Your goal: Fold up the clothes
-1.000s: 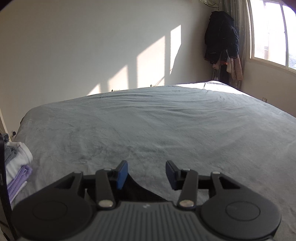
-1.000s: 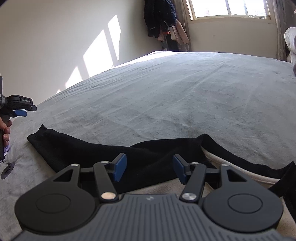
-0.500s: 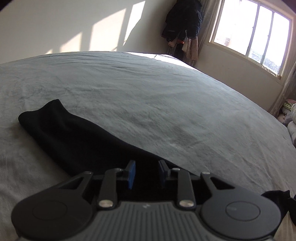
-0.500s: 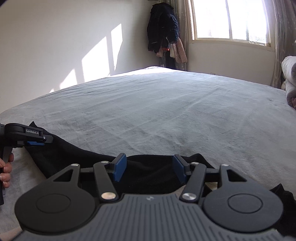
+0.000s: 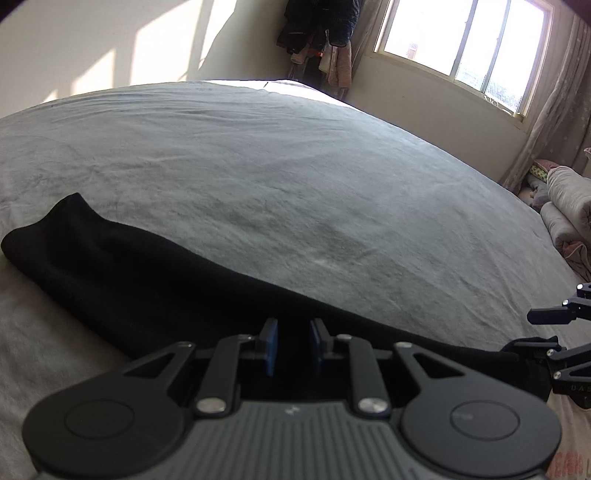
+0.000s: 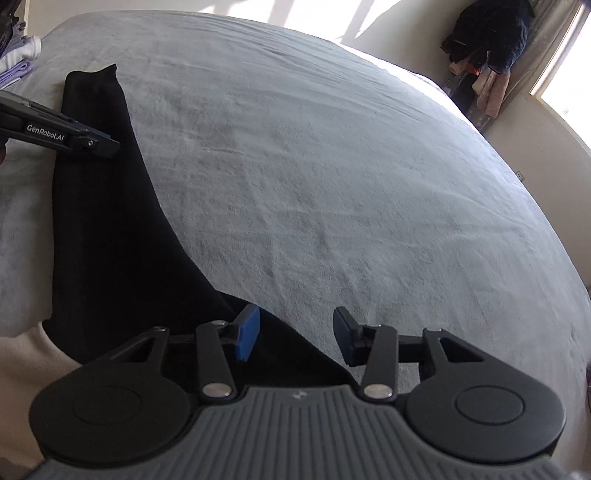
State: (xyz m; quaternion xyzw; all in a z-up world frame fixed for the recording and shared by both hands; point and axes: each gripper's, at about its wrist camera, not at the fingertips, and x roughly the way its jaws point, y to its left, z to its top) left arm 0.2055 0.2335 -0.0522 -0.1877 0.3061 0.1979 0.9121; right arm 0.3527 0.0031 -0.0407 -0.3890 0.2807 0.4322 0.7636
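Observation:
A black garment (image 5: 122,273) lies along the near edge of the grey bed, one long sleeve stretched to the left; its sleeve end (image 6: 90,85) shows at the top left of the right wrist view. Cream lining (image 6: 22,354) shows at its near side. My left gripper (image 5: 293,345) sits low over the black cloth with its jaws closing; a narrow gap with dark cloth in it remains. My right gripper (image 6: 295,339) is closing too, one pad over the garment's edge, the other over bare bedspread. Each gripper shows at the edge of the other's view: right gripper (image 5: 554,332), left gripper (image 6: 74,136).
The grey bedspread (image 6: 351,184) stretches far ahead. Folded white and lilac clothes (image 6: 18,55) sit at its far left corner. Dark coats (image 5: 317,29) hang in the room's corner by a window (image 5: 461,44). Rolled bedding (image 5: 569,206) lies at the right.
The left gripper tipped down from the bare bed onto the black sleeve and its jaws narrowed. The right gripper rolled and slid along the garment's edge, its jaws narrowing.

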